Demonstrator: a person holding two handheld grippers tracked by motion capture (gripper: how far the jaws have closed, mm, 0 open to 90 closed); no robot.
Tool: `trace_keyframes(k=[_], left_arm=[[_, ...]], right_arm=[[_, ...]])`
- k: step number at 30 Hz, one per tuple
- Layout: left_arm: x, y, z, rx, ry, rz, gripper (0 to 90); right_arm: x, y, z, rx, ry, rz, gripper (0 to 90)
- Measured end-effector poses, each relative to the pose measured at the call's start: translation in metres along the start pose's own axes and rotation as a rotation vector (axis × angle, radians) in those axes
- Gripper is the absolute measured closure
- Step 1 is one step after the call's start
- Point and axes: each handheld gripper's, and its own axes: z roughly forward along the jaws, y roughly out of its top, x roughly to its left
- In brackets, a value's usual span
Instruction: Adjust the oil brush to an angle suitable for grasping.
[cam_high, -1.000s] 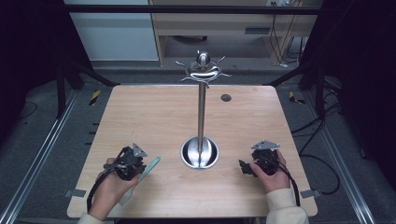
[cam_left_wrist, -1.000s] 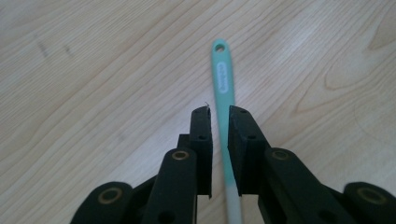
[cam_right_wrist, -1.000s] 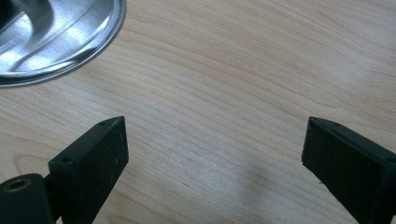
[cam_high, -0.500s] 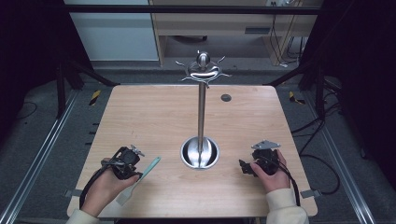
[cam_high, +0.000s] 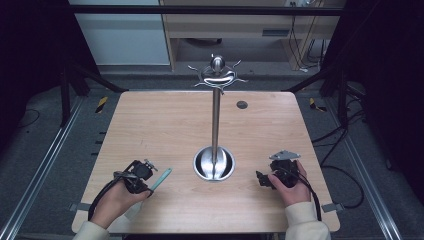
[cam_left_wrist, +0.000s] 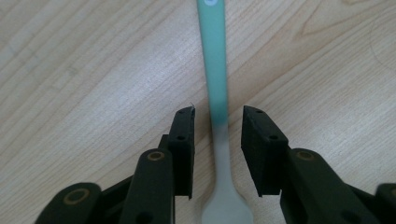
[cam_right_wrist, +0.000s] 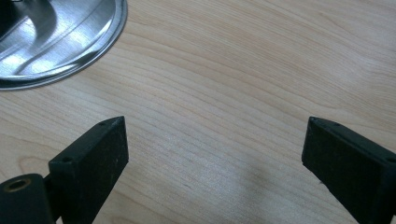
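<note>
Straddling the spatula (cam_left_wrist: 218, 93), the left gripper (cam_left_wrist: 218, 112) sat low at the near left of the table (cam_high: 165, 125). Its jaws had just been closing after opening, the handle between them, a gap either side, pads not pressing. The spatula lay flat on the wood: whitish blade near the person, teal handle pointing away toward the stand's base (cam_high: 214, 164). To grip well, I'd judge: centre the jaws on the narrow neck, keep them square to the handle, then close fully before lifting, since a thin flat handle could skid or twist. The right gripper (cam_right_wrist: 215, 140) rested at the near right, jaws wide apart over bare wood, just beside the steel base. Farther back rose the hooked pole (cam_high: 216, 115). No readable brand, label or writing anywhere.
</note>
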Motion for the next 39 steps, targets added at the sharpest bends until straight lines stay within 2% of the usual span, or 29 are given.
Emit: trace_keyframes(k=[6,15,26,29,34,36,37,38,39], left_arm=[[0.001,0.0,0.005,0.025,0.002,0.014,68.9],[0.001,0.0,0.007,0.034,-0.008,0.017,75.5],[0.001,0.0,0.008,0.022,-0.01,0.033,81.0],[0.0,-0.001,0.007,0.014,-0.002,0.051,81.7],[0.0,-0.002,0.001,-0.021,0.004,0.065,81.8],[0.0,-0.004,-0.009,-0.072,0.013,0.074,81.8],[0.0,-0.004,-0.009,-0.072,0.013,0.074,81.8],[0.0,-0.004,-0.013,-0.095,0.012,0.073,81.8],[0.0,-0.007,-0.022,-0.146,0.016,0.072,81.8]], right_arm=[[0.0,0.0,0.0,0.001,-0.002,0.001,7.8],[0.0,0.0,0.0,0.003,-0.002,0.004,7.8],[0.0,0.0,0.0,0.007,-0.001,0.009,7.8],[-0.001,0.0,0.0,0.007,-0.002,0.008,7.8],[-0.001,0.0,0.0,0.003,-0.004,0.005,7.8],[-0.001,0.0,0.0,0.006,-0.006,0.005,7.8],[-0.001,0.0,0.0,0.005,-0.006,0.003,7.8],[0.0,0.0,0.0,0.003,-0.006,0.003,7.8],[0.0,0.0,0.0,0.002,-0.006,0.001,7.8]])
